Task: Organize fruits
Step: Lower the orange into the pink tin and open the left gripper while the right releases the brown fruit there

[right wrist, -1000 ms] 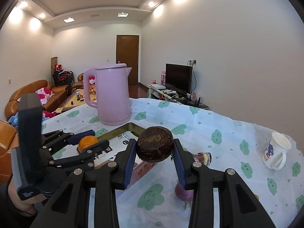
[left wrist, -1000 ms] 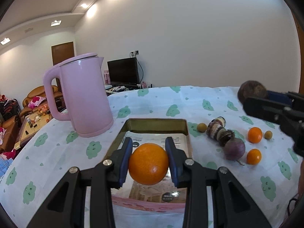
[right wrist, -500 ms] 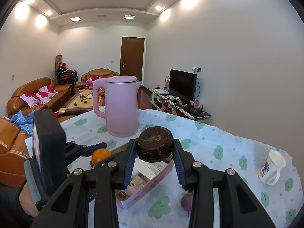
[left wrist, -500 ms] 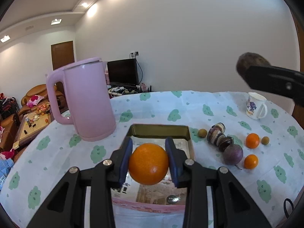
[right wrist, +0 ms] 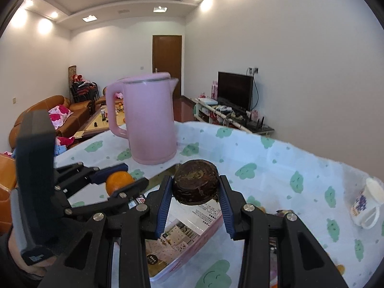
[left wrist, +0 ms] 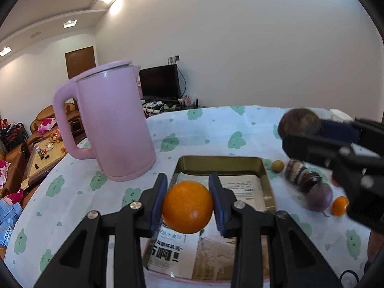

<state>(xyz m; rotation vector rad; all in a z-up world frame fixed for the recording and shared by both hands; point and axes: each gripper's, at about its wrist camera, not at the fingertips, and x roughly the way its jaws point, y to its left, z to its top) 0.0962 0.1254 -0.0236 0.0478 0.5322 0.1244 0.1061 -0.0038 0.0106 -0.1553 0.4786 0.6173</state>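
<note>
Both grippers have shifted across the tabletop since the earlier frames: in the left wrist view the kettle now sits bigger and closer, and the right gripper has come back into view low on the right, over the loose fruit. Left gripper point(left wrist: 188, 204) is clamped on an orange point(left wrist: 187, 207), blue pads pressing both sides, held off the surface. Directly under and ahead of it lies the tray point(left wrist: 220, 165), gold-rimmed, with printed paper inside. Pink kettle point(left wrist: 112, 124) stands ahead-left of the left gripper, upright, handle to the left.

Right gripper point(right wrist: 195, 193) is closed on a dark brown round fruit point(right wrist: 195, 182), flat scarred end facing the camera, pads tight on its flanks. Tray lies just below and ahead of it too; kettle straight ahead beyond that. Left gripper with the orange shows to its left, close beside, not touching. White mug point(right wrist: 366, 207) with a blue pattern stands far right of the right gripper on the tabletop point(right wrist: 264, 158), which wears a white cloth with green cloud prints.

To the right of the left gripper, past the tray edge: a small tan fruit point(left wrist: 277, 166), a striped brown lump point(left wrist: 294, 172), a purple round fruit point(left wrist: 319, 196), a small orange one point(left wrist: 339, 206), partly behind the right gripper. A hand point(right wrist: 26, 261) grips the left handle at bottom left
</note>
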